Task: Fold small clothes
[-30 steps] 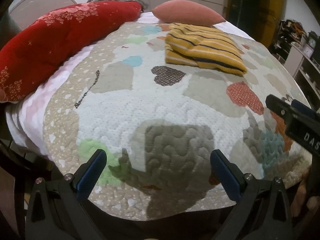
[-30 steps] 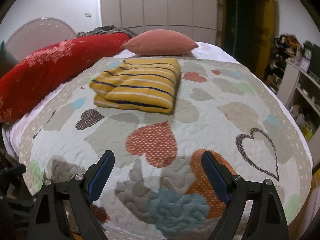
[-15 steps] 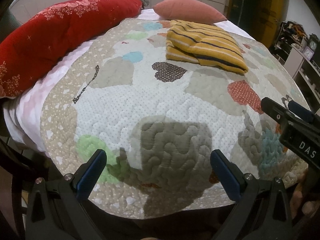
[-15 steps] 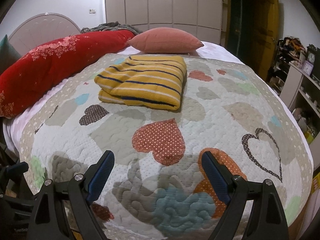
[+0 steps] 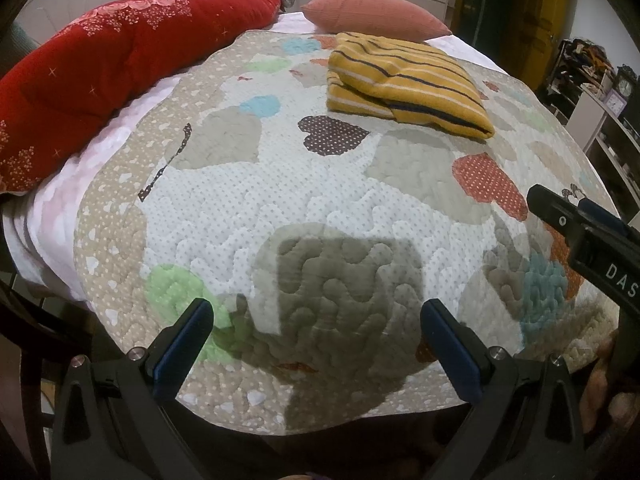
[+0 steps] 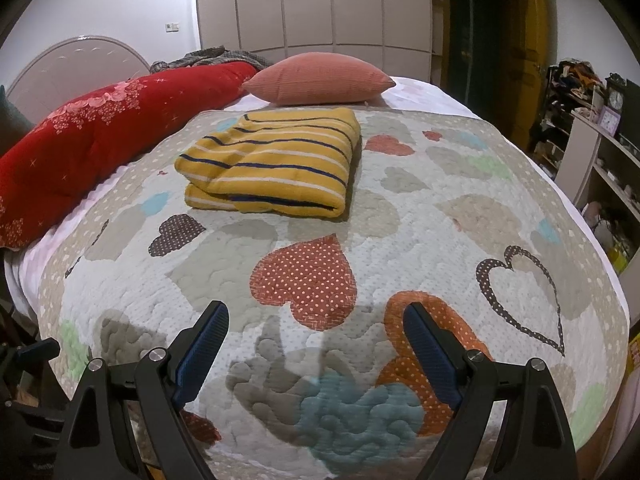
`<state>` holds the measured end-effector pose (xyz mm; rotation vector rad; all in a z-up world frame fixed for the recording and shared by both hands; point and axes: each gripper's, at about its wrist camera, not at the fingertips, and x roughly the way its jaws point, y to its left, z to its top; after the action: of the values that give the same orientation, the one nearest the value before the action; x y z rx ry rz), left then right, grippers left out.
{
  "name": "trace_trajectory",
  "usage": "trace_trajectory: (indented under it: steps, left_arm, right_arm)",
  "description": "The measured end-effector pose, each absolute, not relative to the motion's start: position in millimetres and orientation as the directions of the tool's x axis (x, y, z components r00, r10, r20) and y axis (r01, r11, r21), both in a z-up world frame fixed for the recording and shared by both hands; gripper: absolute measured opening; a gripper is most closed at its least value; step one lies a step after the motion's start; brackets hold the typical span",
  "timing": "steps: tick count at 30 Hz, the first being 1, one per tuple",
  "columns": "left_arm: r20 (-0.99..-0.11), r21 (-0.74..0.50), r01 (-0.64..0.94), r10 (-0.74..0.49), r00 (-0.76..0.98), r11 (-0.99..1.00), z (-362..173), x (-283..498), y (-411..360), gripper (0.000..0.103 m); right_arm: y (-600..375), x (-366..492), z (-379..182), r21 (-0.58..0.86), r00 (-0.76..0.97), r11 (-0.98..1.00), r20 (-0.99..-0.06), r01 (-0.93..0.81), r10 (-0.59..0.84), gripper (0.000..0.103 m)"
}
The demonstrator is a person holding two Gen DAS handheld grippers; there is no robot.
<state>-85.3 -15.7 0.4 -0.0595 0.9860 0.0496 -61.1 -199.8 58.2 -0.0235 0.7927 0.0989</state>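
Right wrist view: I am seeing the striped yellow garment (image 6: 272,164) lying folded on the heart-patterned quilt (image 6: 460,216), just in front of the pink pillow (image 6: 320,80), and it is sitting lower and larger in frame than a second ago, so I am judging the fold finished and both tools pulling back. I am holding the right gripper (image 6: 316,344) spread wide, empty, above the quilt; the left gripper (image 5: 318,340) is likewise spread and touching nothing.
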Motion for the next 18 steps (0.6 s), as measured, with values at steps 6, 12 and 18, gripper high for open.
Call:
trace_trajectory:
  steps: [6,12,18]
  left_arm:
    - [-0.837,-0.033,-0.071,0.011,0.547,0.997,-0.6,-85.2,-14.9,0.103]
    - [-0.838,-0.035,-0.072,0.01,0.545,0.997,-1.4,-85.5,-14.5,0.103]
    - [-0.839,-0.034,-0.075,0.013,0.544,0.997,-2.3,-86.1,-13.8,0.103]
  right_arm:
    - [-198.2,-61.7,57.4,0.013,0.696,0.995,-0.714,-0.101,0.08,0.092]
    - [-197.1,-61.9,56.5,0.012,0.693,0.995,-0.716,-0.102,0.08,0.093]
    - [-195.9,-62.0,54.8,0.011,0.691,0.995,-0.719,-0.104,0.08,0.093]
